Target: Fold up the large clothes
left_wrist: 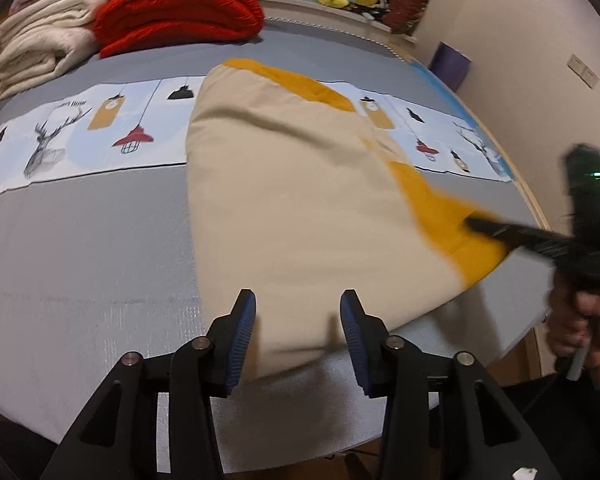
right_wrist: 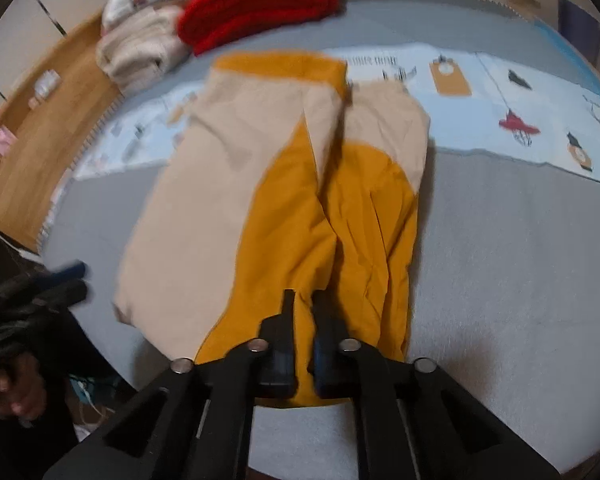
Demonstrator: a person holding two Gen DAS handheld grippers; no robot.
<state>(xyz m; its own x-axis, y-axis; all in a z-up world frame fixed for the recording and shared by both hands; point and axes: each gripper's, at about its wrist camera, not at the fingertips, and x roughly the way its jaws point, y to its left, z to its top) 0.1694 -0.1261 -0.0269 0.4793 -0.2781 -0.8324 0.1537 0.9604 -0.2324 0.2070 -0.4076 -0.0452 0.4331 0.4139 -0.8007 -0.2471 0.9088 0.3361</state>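
On the grey bed (left_wrist: 80, 240) | left gripper (left_wrist: 298, 334) jaws apart over beige-and-mustard garment (left_wrist: 300, 200) | right gripper (right_wrist: 303, 320) clamped on its mustard edge

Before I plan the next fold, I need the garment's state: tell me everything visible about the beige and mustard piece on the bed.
The beige and mustard garment looks like smooth woven cloth, lying partly folded and lengthwise on the grey bed cover, its far end over the printed strip. Beige panels cover one side; mustard runs down the near end and a far band. The right gripper is shut on a mustard fold. The left gripper is open, its pads either side of the beige edge, not pressing.
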